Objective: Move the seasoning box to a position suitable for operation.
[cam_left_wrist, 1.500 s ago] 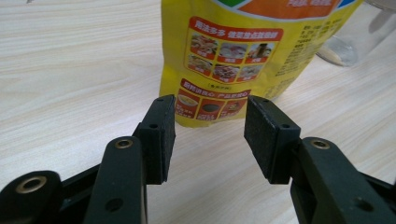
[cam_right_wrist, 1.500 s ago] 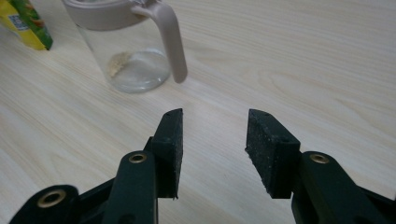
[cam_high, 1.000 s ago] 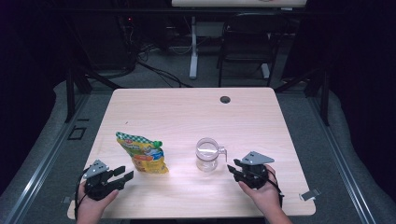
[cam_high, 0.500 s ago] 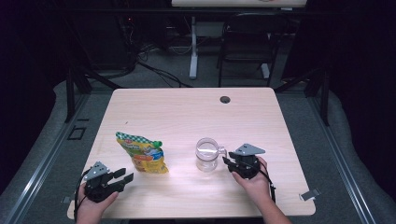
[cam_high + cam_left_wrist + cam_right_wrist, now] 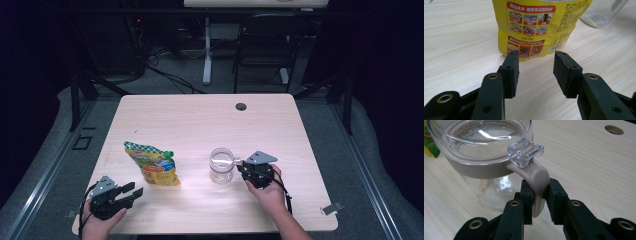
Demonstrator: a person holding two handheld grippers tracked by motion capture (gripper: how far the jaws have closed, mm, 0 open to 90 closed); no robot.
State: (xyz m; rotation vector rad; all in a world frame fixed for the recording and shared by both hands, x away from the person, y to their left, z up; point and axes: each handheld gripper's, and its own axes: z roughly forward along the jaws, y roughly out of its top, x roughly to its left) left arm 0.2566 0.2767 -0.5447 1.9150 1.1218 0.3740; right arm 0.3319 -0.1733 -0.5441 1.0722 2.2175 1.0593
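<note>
Jar [image 5: 221, 165] of clear glass stands near the table's [image 5: 200, 115] front edge, the right gripper [image 5: 243, 169] at its side, the snack bag [image 5: 152, 163] left of it. Ahead of the snack bag [image 5: 541, 25], the left gripper [image 5: 535, 67] gapes, holding nothing. The right gripper's [image 5: 539, 195] jaws, just closing, clamp the jar's [image 5: 484, 155] beige handle [image 5: 537, 186].
</note>
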